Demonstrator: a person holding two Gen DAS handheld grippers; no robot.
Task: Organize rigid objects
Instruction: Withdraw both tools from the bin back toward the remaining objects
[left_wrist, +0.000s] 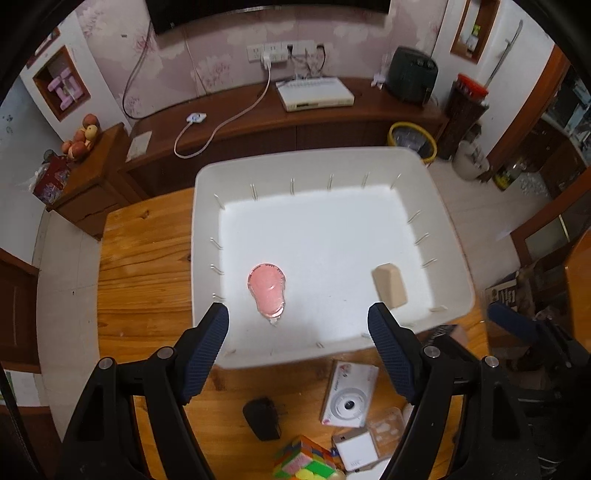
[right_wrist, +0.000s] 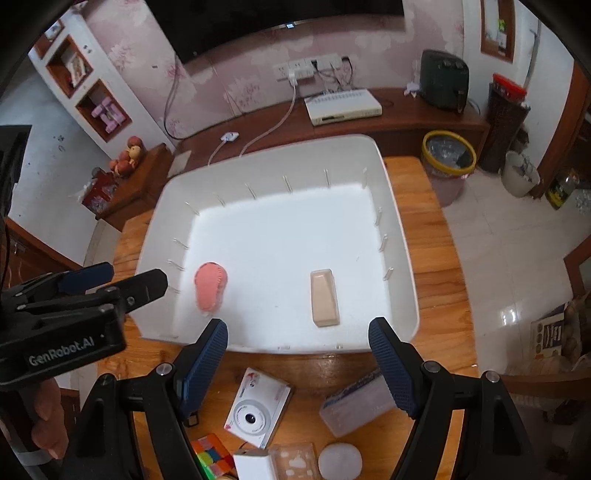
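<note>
A white bin (left_wrist: 454, 236) (right_wrist: 402, 266) stands on the wooden table. On its floor lie a pink rounded item (left_wrist: 266, 290) (right_wrist: 209, 291) at the left and a beige block (left_wrist: 389, 290) (right_wrist: 324, 297) at the right. My left gripper (left_wrist: 297, 310) hangs above the bin's near edge, open, with nothing between its fingers. My right gripper (right_wrist: 298, 325) is held the same way, open and empty. The left gripper (right_wrist: 136, 273) also shows from the side at the bin's left rim, held by a hand (right_wrist: 48, 424).
On the table in front of the bin lie a white camera (left_wrist: 349, 395) (right_wrist: 258, 408), a colourful cube (left_wrist: 303, 459) (right_wrist: 212, 456), a black item (left_wrist: 261, 417), a white box (left_wrist: 358, 450) (right_wrist: 255, 467), a clear case (right_wrist: 354, 404) and a white round lid (right_wrist: 340, 461). A wooden cabinet (left_wrist: 258, 122) runs behind.
</note>
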